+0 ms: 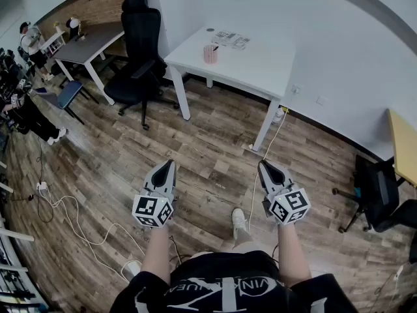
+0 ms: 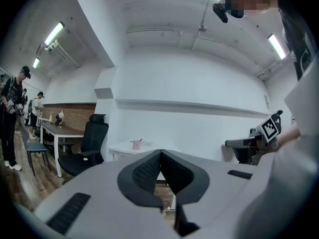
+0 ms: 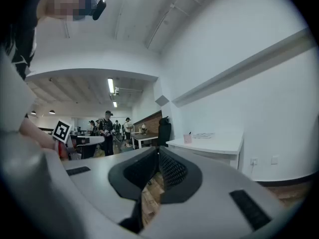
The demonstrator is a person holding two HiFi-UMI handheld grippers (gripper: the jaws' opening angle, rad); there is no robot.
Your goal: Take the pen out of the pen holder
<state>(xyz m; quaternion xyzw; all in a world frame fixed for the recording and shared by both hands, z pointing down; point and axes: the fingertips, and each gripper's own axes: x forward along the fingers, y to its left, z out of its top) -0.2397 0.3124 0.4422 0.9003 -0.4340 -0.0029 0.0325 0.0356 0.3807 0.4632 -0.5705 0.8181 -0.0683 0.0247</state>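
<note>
Two grippers out in front of me, both level, both w/ jaws pressed together and nothing btwn them. Far left: a few people [image 1: 31, 44] by a grey desk [image 1: 91, 41], then a black office chair [image 1: 138, 51] just beside the left corner of the white table [image 1: 260, 64]. A loose white cable [image 1: 98, 242] snakes over the wood floor [image 1: 208, 135] at lower left, near my left gripper [image 1: 171, 163] but not under it. Floor btwn that gripper's tip and the table is bare planks, plenty of room. Table stands against the white wall [image 1: 339, 38], well apart from both grippers, near edge facing me. Pink pen holder [image 1: 210, 54] sits upright toward the table's left end, w/ some papers [image 1: 231, 39] just behind it to the right; rest of the top is bare. Pen [image 3: 190, 133] pokes up out of the holder as a thin dark stick in the right gripper view, too small for detail. Another cable [image 1: 276, 130] drops by the table's right leg toward my right gripper [image 1: 262, 164], clamped tight too, empty. Far right: a dark chair [image 1: 381, 194] and the edge of a yellow table [image 1: 405, 145], well apart from me.
</note>
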